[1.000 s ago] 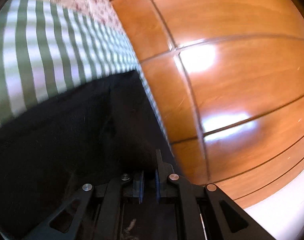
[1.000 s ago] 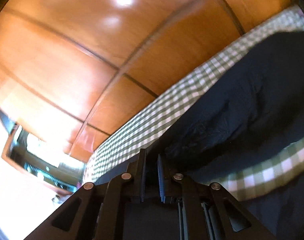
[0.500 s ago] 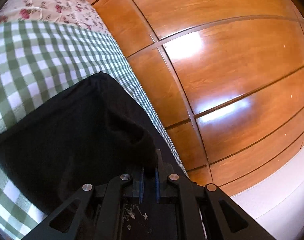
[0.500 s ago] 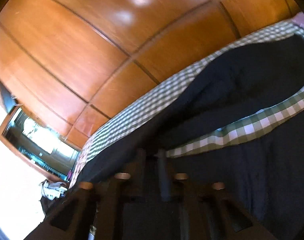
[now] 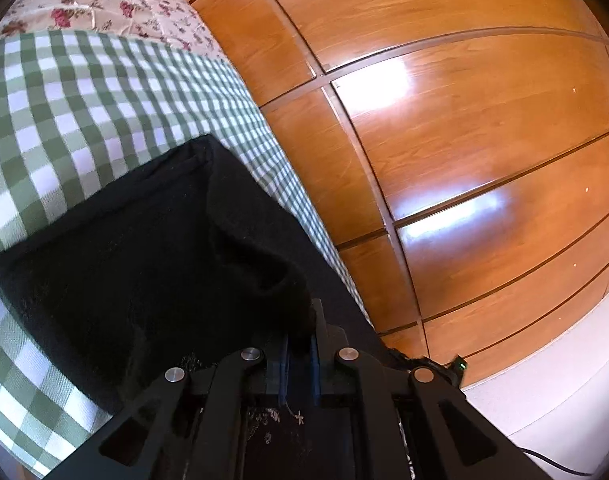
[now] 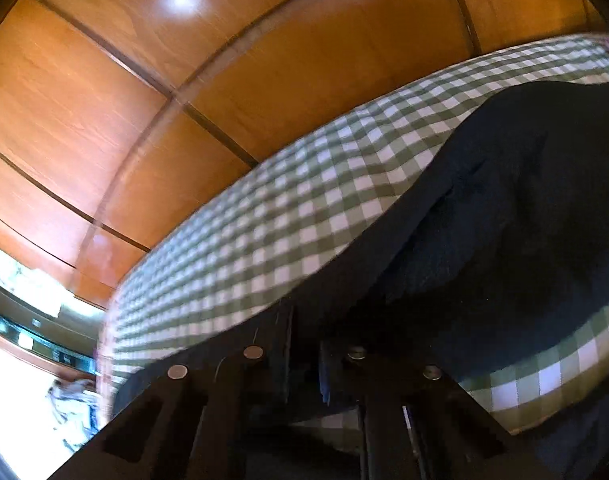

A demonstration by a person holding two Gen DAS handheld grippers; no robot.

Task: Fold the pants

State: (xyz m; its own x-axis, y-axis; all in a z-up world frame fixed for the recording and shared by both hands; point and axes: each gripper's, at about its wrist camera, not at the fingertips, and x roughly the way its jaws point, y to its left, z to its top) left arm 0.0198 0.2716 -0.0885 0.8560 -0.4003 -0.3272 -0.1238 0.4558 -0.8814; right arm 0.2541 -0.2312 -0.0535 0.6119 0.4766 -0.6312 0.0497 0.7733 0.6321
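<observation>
The right gripper [image 6: 304,354] has just closed its jaws again on an edge of the black fabric pants [image 5: 152,248], which lie on the green-and-white checked bed cover [image 5: 84,112], while the left gripper [image 5: 298,354] stays clamped on another fold, so both ends seem ready for the next fold.

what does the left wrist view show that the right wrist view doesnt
Only the left wrist view shows the floral bedding, a white surface and the left gripper shut on a fold of the black pants. Only the right wrist view shows the bright window area and the right gripper, its jaws close together. Both show the pants, the green checked cover and the wooden panels.
</observation>
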